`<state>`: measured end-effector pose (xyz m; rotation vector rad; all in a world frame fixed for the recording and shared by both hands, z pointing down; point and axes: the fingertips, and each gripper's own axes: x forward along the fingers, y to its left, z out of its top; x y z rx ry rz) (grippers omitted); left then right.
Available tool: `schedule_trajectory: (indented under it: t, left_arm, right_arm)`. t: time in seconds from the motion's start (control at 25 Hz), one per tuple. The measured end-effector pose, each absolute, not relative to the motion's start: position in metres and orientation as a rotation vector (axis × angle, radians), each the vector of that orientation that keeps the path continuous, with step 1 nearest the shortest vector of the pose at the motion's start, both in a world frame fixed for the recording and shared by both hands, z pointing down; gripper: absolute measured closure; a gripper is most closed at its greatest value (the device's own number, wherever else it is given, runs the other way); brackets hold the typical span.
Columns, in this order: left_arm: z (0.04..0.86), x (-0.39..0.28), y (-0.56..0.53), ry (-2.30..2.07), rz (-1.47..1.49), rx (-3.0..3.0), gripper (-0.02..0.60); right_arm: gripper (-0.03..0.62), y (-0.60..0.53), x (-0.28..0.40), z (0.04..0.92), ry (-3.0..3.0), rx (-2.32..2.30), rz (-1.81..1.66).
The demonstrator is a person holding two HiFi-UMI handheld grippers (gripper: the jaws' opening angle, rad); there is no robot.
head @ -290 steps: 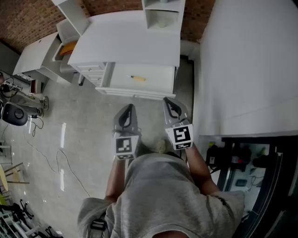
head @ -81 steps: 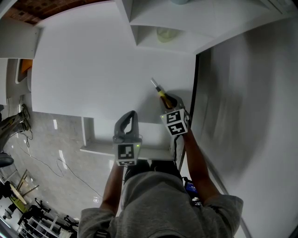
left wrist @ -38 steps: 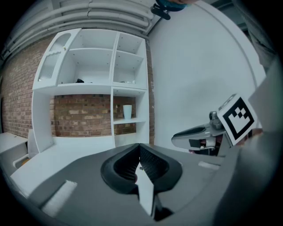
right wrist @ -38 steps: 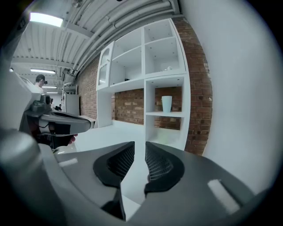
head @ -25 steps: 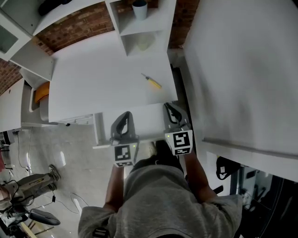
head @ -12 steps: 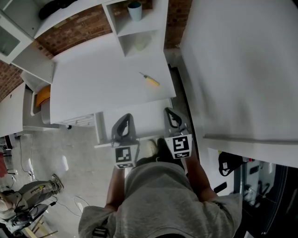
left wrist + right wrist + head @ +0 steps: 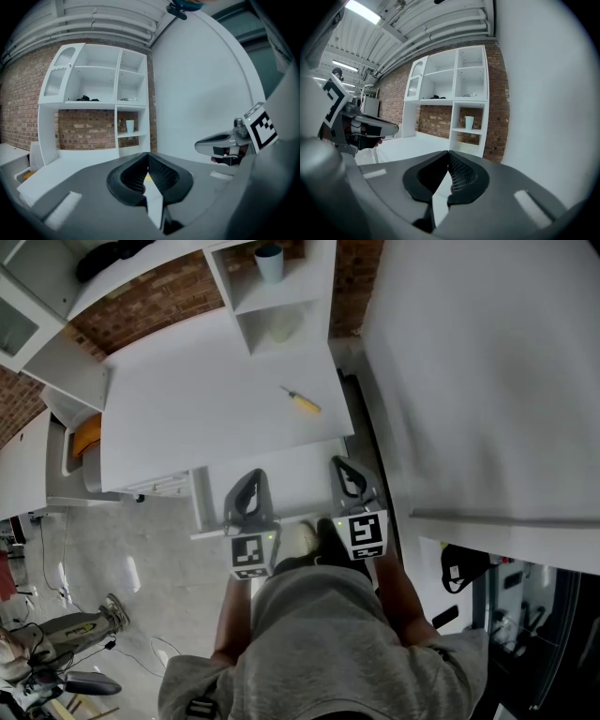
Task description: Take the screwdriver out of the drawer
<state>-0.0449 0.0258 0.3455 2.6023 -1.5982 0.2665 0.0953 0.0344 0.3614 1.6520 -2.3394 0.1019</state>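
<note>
Tool: small yellow-handled screwdriver (image 7: 302,400), twelve o'clock.
Handling: we judge it light, rigid; pinch handle.
Tongs: left gripper (image 7: 253,475), right gripper (image 7: 340,464) clenched, empty.

Readable text: none in any of the views.
Cube of left gripper (image 7: 254,476): black-and-white square marker, only a pattern, no letters or digits.
Cube of right gripper (image 7: 343,465): same kind of square marker, also only a pattern.
Handle of screwdriver (image 7: 302,400): too small to show any print.
Side of cup (image 7: 269,261): plain, as far as visible.
</note>
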Motion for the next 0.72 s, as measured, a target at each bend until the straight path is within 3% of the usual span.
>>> schedule_trajectory:
  t: [0.72]
  left_arm:
    - [0.3446,-0.0493,0.0245,-1.593,0.255,2.607,0.569]
  right_arm:
    - [0.591,0.0334,0.0903,0.3591,-2.334,1.649,0.094]
